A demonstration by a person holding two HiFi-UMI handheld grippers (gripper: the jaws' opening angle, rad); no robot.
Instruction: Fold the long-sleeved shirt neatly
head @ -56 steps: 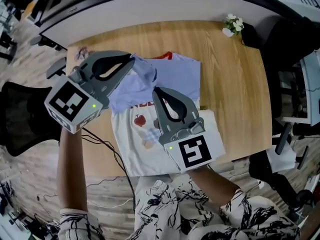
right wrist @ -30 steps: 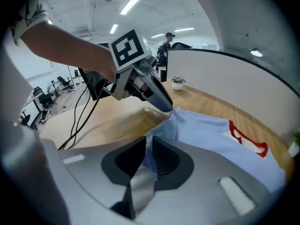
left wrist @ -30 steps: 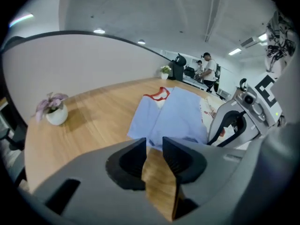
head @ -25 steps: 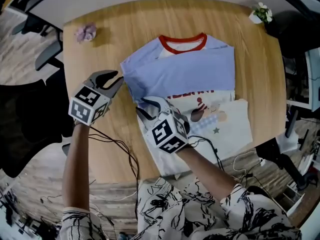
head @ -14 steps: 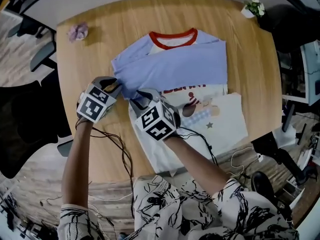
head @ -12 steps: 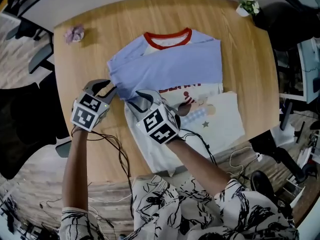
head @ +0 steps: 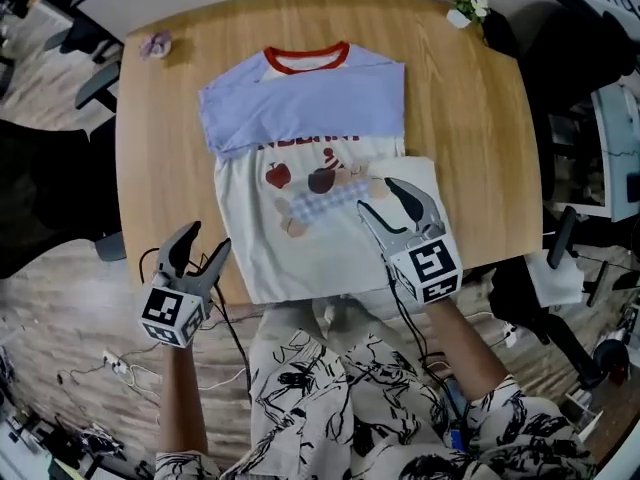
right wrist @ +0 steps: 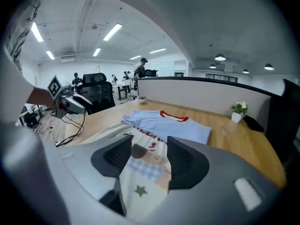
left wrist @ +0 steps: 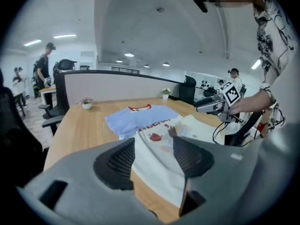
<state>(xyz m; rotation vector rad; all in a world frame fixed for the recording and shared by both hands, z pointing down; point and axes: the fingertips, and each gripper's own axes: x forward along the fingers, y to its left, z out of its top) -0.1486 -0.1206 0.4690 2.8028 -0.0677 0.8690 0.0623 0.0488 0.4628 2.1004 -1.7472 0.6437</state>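
The shirt (head: 305, 168) lies flat on the wooden table (head: 470, 118), white body with fruit prints, red collar at the far end. Its light blue sleeves (head: 300, 108) are folded across the chest. My left gripper (head: 203, 243) hovers at the table's near left edge, beside the hem. Its jaws have just been opening and hold nothing. My right gripper (head: 380, 196) hangs over the shirt's near right part; it too has just been opening and is empty. The left gripper view has the shirt (left wrist: 154, 125) beyond the parted jaws. In the right gripper view the shirt (right wrist: 159, 121) lies ahead.
A small pot of white flowers (head: 466, 3) stands at the far right corner and a purple flower (head: 155, 43) at the far left. Cables (head: 235, 328) hang off the near edge. Office chairs and desks surround the table.
Both grippers left the blue sleeve's edge at the shirt's left and pulled back toward the near edge, jaws wider. The left went to the near left, the right to the shirt's near right.
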